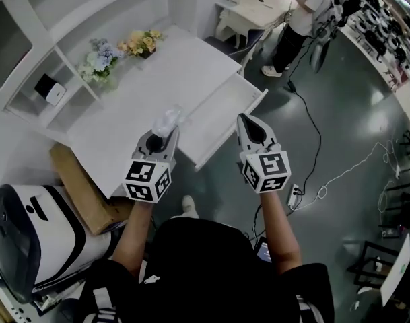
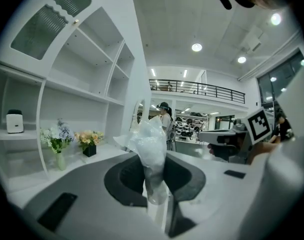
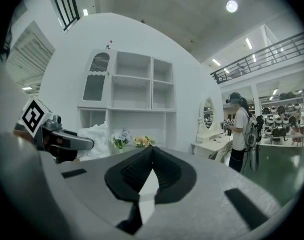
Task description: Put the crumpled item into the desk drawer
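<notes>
White all over in the head view: a white desk (image 1: pixel 157 79), its drawer (image 1: pixel 221 116) standing open toward us. The left gripper (image 1: pixel 166 132) is raised at the desk's front edge. A crumpled item (image 1: pixel 168 118) of clear, whitish plastic sticks up out of its tips, just beside the drawer's near end and not inside it. The right gripper (image 1: pixel 246 120) shows by the drawer's front edge, apart from the left one. Two bunches of flowers (image 1: pixel 143 42) stand at the back of the desk, below a shelf unit (image 1: pixel 29 52). A brown cardboard box (image 1: pixel 77 180) lies by the desk's near corner. A person (image 1: pixel 305 9) stands far off at another table.

Left gripper view: the jaws are pinching the crumpled item low down, drawn nearly together on its thin lower part. Its puffed upper part rises above the tips. Beyond it, at the right, we see the right gripper with its marker cube. At the left, the shelf unit holds a small white box (image 2: pixel 14 121), and the flowers stand lower down on the desk top.

Right gripper view: the jaws are pressed together at the tips — nothing sits between them. The left gripper shows at the left edge, with the white crumple just beside it. An oval mirror (image 3: pixel 207 115) shows beyond, near the person.
</notes>
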Motion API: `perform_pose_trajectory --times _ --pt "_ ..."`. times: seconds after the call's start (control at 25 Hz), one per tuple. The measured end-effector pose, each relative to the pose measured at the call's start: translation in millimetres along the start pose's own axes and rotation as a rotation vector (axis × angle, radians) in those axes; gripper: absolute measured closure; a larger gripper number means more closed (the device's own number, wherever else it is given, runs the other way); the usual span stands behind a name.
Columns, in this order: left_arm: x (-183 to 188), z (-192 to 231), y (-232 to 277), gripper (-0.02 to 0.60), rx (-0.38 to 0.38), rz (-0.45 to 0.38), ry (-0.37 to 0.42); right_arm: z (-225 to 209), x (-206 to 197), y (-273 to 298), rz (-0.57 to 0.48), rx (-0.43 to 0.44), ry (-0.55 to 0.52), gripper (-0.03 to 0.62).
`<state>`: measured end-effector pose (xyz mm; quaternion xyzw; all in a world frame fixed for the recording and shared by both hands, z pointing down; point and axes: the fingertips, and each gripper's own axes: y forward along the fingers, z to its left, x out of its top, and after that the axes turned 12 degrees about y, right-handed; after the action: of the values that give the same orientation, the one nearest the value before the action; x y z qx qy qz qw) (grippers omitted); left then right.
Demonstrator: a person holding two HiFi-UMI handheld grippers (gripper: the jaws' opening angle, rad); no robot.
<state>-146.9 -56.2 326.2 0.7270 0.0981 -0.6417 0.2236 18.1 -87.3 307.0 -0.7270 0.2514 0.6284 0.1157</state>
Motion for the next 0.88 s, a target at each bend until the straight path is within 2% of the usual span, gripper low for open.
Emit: perform_pose_trajectory --times 0.36,0.88 --pt "-15.9 39.2 25.3 0.525 -0.061 0.020 0.015 5.1 -8.4 42.2 -0.005 -0.053 0.018 0.599" --pt "-45.8 35.2 65.0 0.525 -0.132 0.084 0.012 -23.7 -40.7 60.7 0.051 -0.104 0.063 0.599"
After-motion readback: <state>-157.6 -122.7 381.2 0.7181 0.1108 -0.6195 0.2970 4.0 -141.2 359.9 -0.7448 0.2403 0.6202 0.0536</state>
